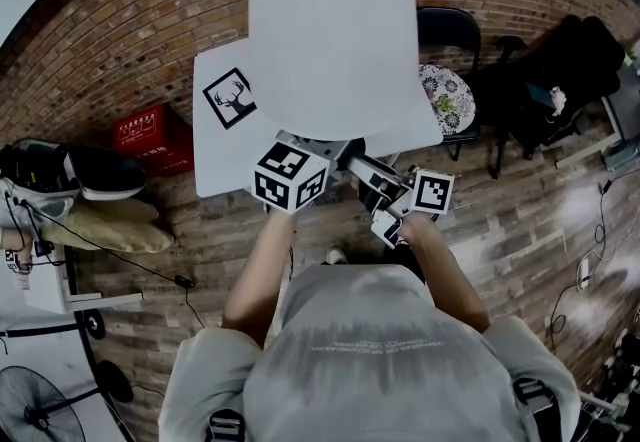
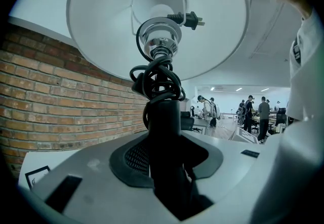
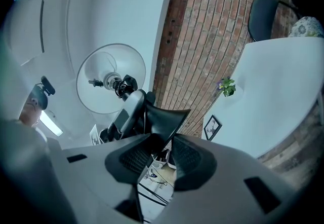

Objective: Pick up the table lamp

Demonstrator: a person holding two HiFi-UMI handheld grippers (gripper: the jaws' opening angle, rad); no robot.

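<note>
Table lamp (image 1: 330, 30), white shade, held up over white table (image 1: 222, 155), left gripper (image 2: 164, 142) clamped on its black cord-wrapped stem (image 2: 163, 116), right gripper (image 3: 159, 139) pinching its black base (image 3: 163, 116), brick wall (image 1: 120, 40) behind.

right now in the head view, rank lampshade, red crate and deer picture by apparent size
1. lampshade, by far, but nearest the camera
2. red crate
3. deer picture, only slightly smaller-looking

No legible text -- red crate (image 1: 150, 137) print, shirt (image 1: 370, 335) print too blurred.
</note>
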